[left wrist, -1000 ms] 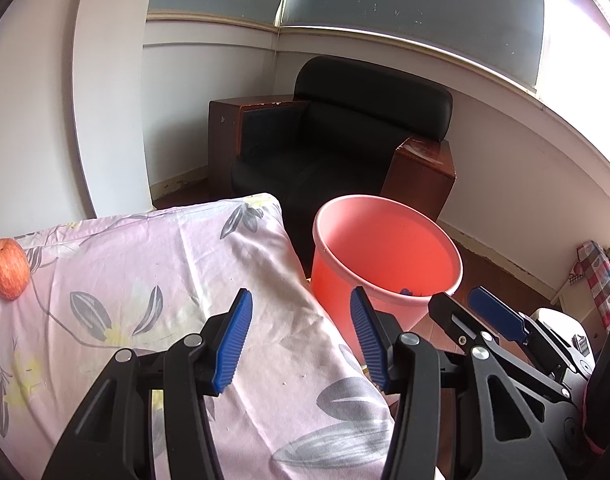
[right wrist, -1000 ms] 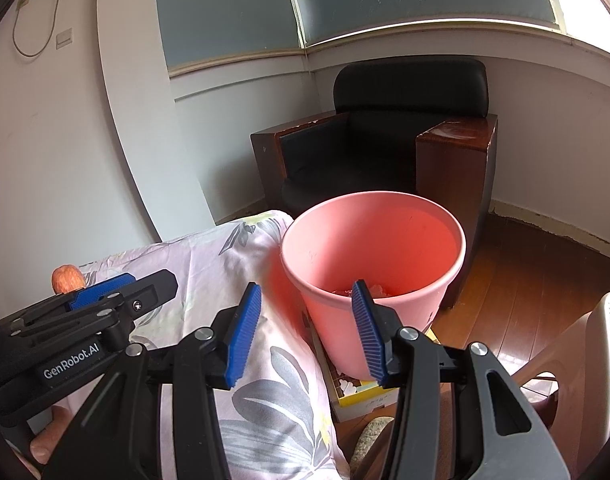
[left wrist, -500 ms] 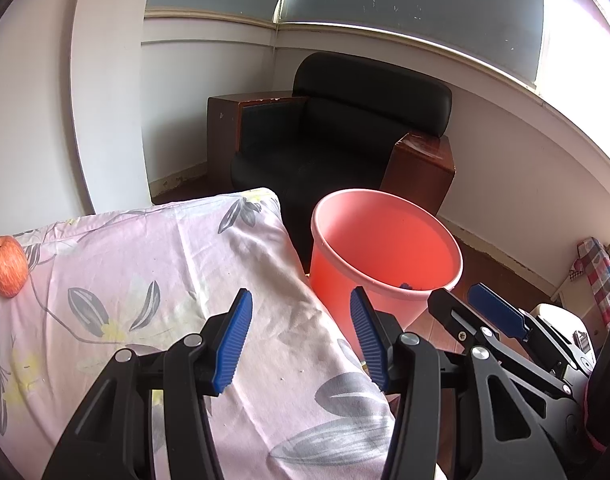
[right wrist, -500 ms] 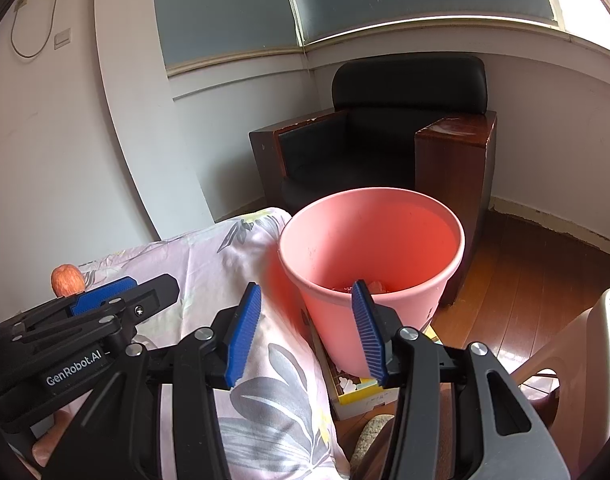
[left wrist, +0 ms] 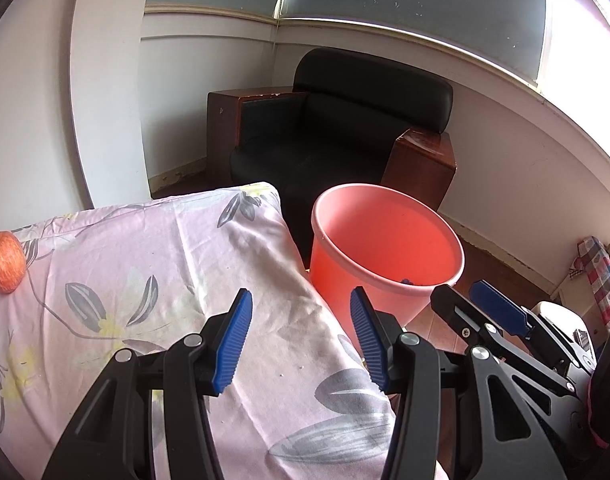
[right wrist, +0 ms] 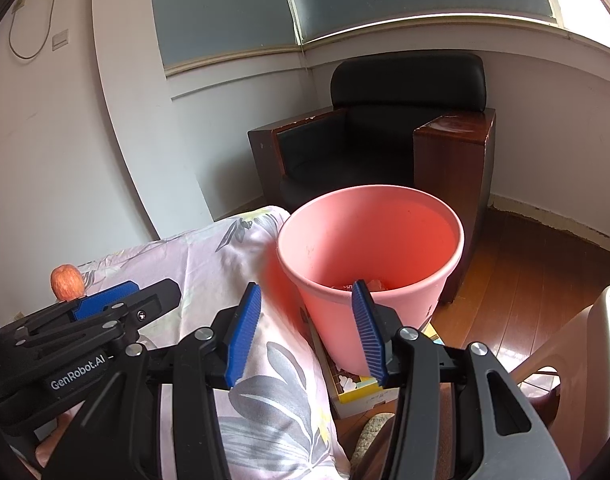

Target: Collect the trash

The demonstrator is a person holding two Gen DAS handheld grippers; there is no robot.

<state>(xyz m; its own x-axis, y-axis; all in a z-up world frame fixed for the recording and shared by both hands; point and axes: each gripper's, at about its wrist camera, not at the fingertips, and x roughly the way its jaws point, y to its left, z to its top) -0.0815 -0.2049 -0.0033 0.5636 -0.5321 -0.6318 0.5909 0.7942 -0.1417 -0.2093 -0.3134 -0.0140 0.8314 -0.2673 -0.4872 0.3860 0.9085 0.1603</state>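
Two hand-held claws hover side by side over a desk (left wrist: pixel 117 248) draped in a pink cloth printed with grey leaves. The left claw (left wrist: pixel 301 330) has its blue pads spread apart with nothing between them, poised above the cloth near the desk's right edge. The right claw (right wrist: pixel 307 322) is likewise released and empty, aimed at the pink bucket (right wrist: pixel 389 300) that stands just beside the desk on a flat box on the wooden floor. Pale scraps of trash (right wrist: pixel 375 284) lie at the bottom of the bucket, partly hidden behind the near rim. An apple (left wrist: pixel 5 267) rests at the far left edge of the desk, well apart from both claws. A black armchair (right wrist: pixel 389 136) with wooden sides fills the corner under the windows.
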